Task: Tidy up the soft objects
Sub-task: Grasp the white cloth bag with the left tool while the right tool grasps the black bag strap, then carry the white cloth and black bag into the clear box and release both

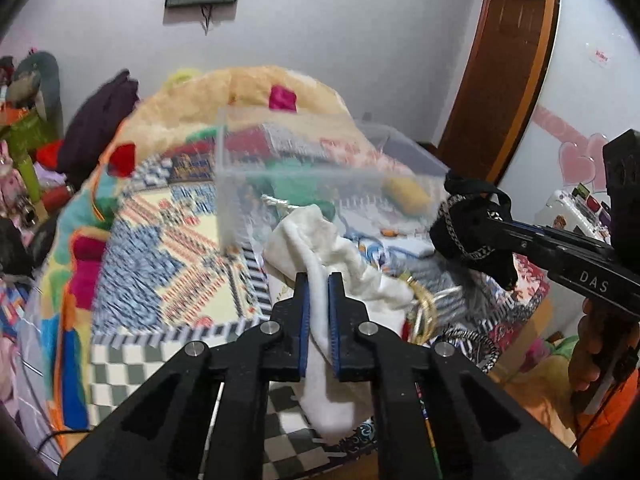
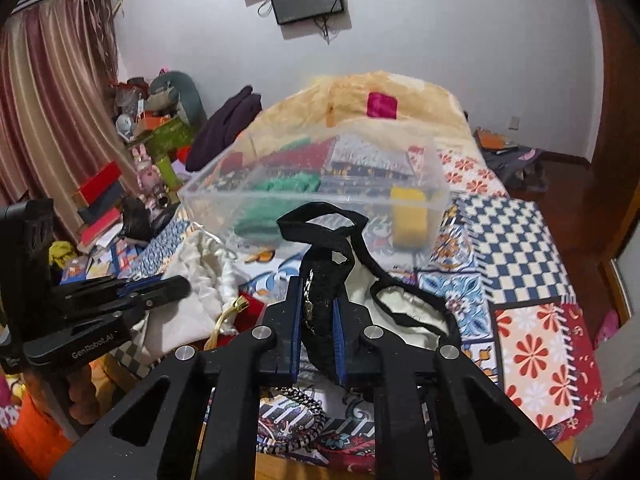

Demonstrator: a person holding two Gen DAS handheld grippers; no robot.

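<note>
My left gripper (image 1: 318, 280) is shut on a white drawstring cloth pouch (image 1: 320, 240), lifted above the patterned bedspread; the pouch also shows in the right wrist view (image 2: 196, 276). My right gripper (image 2: 316, 288) is shut on a black fabric bag with a chain and looped straps (image 2: 320, 264), also seen at the right of the left wrist view (image 1: 468, 236). A clear plastic bin (image 2: 320, 196) sits on the bed beyond both grippers, holding a green cloth (image 2: 280, 192) and a yellow soft block (image 2: 408, 216).
A gold-tipped cord and a silver chain (image 1: 424, 312) lie on the bed under the pouch. A large beige plush blanket (image 2: 360, 96) is heaped behind the bin. Cluttered boxes and toys (image 2: 120, 184) stand left of the bed. A wooden door (image 1: 508, 60) is at right.
</note>
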